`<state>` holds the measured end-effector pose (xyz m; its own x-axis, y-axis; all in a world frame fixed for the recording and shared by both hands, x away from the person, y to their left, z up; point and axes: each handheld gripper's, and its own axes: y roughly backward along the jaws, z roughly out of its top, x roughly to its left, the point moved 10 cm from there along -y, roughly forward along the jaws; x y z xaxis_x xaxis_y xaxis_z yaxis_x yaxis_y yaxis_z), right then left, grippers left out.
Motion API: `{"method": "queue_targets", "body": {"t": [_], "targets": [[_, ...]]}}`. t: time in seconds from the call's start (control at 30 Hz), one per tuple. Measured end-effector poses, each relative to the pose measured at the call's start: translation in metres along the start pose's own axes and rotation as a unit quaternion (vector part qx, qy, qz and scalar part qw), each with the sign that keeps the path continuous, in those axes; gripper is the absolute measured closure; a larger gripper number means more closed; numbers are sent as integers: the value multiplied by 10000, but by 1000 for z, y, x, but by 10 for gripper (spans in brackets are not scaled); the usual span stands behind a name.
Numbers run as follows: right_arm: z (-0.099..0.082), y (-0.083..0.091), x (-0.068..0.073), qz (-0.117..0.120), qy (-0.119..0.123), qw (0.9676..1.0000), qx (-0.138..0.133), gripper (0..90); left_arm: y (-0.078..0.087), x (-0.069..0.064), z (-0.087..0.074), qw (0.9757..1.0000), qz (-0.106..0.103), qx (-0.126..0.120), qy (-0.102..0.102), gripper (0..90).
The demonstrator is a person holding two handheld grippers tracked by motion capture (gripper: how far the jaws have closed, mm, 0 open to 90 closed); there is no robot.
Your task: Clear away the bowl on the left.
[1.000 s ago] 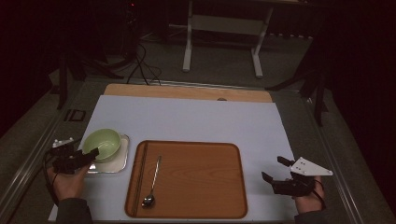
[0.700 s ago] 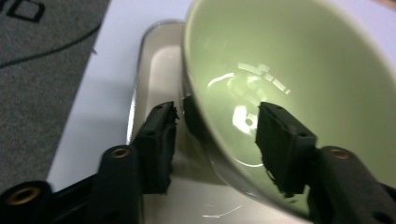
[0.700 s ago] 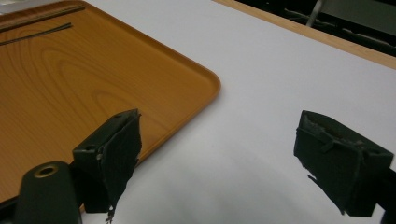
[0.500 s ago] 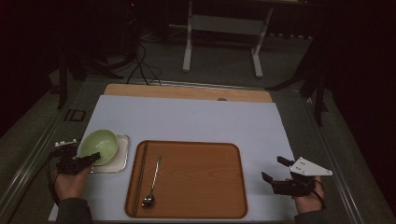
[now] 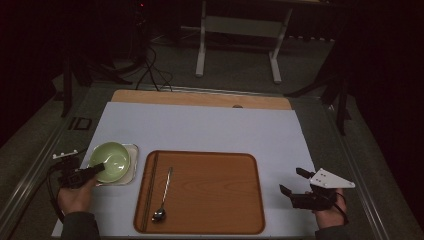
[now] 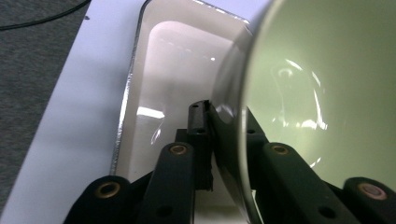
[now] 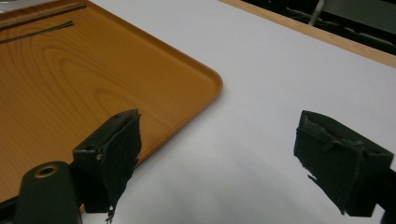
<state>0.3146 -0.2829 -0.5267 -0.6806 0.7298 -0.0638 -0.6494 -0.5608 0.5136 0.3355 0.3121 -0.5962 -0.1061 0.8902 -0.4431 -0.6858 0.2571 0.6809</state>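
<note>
At the bench's left edge, the left tool (image 5: 92,171) grips the near rim of a pale green bowl (image 5: 111,161), its jaws having just closed on it, one pad inside the rim & one outside, as the left gripper view shows (image 6: 224,140). The bowl sits in a shallow white dish (image 5: 131,172) on the white mat (image 5: 210,127), just left of a wooden tray (image 5: 215,195). A spoon (image 5: 164,196) lies lengthwise on the tray's left part, bowl end toward the person, w/ a thin dark stick (image 5: 150,192) beside it near the tray's left wall. At far right, the right tool (image 5: 295,186) hovers over bare mat w/ jaws wide apart & nothing between them, the tray's corner (image 7: 205,84) just to its left.
</note>
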Motion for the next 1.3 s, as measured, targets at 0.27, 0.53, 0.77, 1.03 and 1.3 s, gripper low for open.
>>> {"method": "queue_targets", "body": {"t": [0.27,0.53,0.77,1.03,1.3], "targets": [[0,0,0,4,-1,10000,1,145,2,-4,0,9999,39,10,-165,846],[0,0,-1,2,-10,10000,-3,145,4,-16,2,9995,-58,-43,-320,845],[0,0,-1,4,-9,10000,-1,145,9,-31,5,9987,-270,-122,-424,845],[0,0,-1,9,-7,10000,-1,145,12,-51,7,9971,-479,-151,-565,845],[0,1,-1,8,-13,10000,-3,145,16,-69,8,9950,-658,-183,-729,843]]}}
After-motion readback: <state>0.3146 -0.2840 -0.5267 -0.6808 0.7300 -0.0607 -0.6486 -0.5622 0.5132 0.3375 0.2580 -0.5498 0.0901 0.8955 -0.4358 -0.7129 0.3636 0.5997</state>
